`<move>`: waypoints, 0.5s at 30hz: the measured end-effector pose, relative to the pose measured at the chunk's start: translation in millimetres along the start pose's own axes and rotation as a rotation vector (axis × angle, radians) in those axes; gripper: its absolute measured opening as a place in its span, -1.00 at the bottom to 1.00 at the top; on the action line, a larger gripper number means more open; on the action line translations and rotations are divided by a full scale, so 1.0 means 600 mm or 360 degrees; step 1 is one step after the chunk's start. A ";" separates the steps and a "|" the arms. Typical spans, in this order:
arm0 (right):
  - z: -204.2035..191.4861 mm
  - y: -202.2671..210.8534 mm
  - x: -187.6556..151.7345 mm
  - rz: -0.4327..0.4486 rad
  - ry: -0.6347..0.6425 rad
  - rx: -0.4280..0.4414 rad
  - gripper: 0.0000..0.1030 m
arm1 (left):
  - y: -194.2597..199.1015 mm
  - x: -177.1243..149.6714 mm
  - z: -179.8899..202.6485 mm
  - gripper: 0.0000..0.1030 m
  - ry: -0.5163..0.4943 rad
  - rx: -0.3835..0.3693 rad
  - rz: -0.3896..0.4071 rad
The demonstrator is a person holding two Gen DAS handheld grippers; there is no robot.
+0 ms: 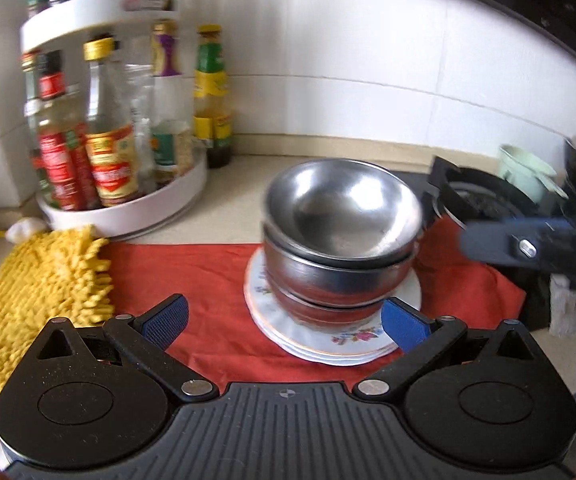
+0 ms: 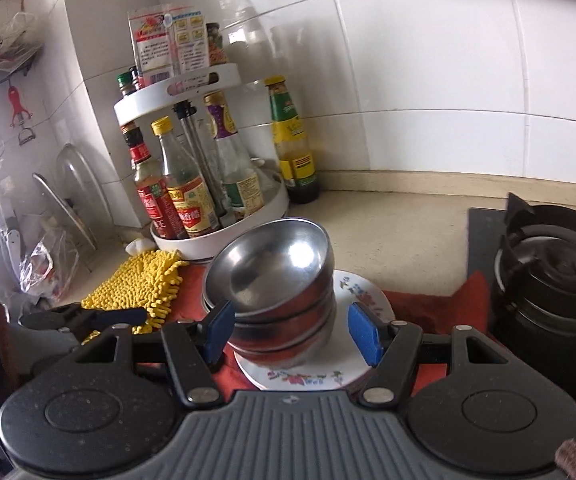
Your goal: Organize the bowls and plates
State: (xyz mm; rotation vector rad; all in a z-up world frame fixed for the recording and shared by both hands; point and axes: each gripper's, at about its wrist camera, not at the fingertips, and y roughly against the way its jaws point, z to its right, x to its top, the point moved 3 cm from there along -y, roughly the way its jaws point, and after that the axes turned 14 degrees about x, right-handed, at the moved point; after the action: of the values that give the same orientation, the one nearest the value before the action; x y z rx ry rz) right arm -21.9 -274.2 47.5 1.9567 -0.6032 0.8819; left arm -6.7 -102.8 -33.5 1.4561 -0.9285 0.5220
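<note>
Bowls: three steel bowls (image 1: 340,236) nested in one stack, centre of the left wrist view, lower centre of the right wrist view (image 2: 271,292); the top one sits tilted.
Plates: a stack of floral plates (image 1: 336,344) under the bowls, rim showing all round; exact count unclear, at least three edges show.
Left gripper (image 1: 283,322): jaws spread wide, nothing between the pads; its right pad overlaps the plate rim in the picture, contact unclear.
Right gripper (image 2: 292,332): jaws spread to either side of the bowl stack, pads apart from the steel, nothing pinched; in the left wrist view it shows blurred at the right edge (image 1: 528,240).
Open room: bare red cloth (image 1: 207,280) left of the plates; bare counter (image 2: 400,232) behind them, centre right.
Edges: yellow mitt (image 1: 39,292) at lower left; white two-tier rack (image 2: 223,236) of bottles behind, upper left; stove burner (image 2: 548,272) at right, near the cloth's edge.
Surface: beige counter, cloth laid over it.
Room: white tiled walls meeting in a corner; lids and utensils hang at far left.
</note>
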 end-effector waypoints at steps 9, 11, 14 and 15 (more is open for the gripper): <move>-0.009 0.013 -0.036 -0.0015 -0.0056 -0.0141 0.16 | 0.024 -0.004 -0.018 1.00 0.0107 0.0089 -0.0002; -0.012 0.011 -0.043 -0.0023 -0.0064 -0.0144 0.16 | 0.028 -0.006 -0.014 1.00 0.0092 0.0111 -0.0005; -0.016 0.009 -0.052 -0.0053 -0.0066 -0.0132 0.16 | 0.034 -0.009 -0.010 1.00 0.0080 0.0123 0.0013; -0.017 0.009 -0.053 -0.0060 -0.0063 -0.0129 0.16 | 0.037 -0.010 -0.010 1.00 0.0084 0.0125 0.0020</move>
State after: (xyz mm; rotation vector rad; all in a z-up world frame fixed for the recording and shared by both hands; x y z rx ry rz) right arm -49.2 -265.7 29.2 1.9101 -0.6141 0.7851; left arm -26.7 -93.4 -23.9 1.5009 -0.8839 0.6094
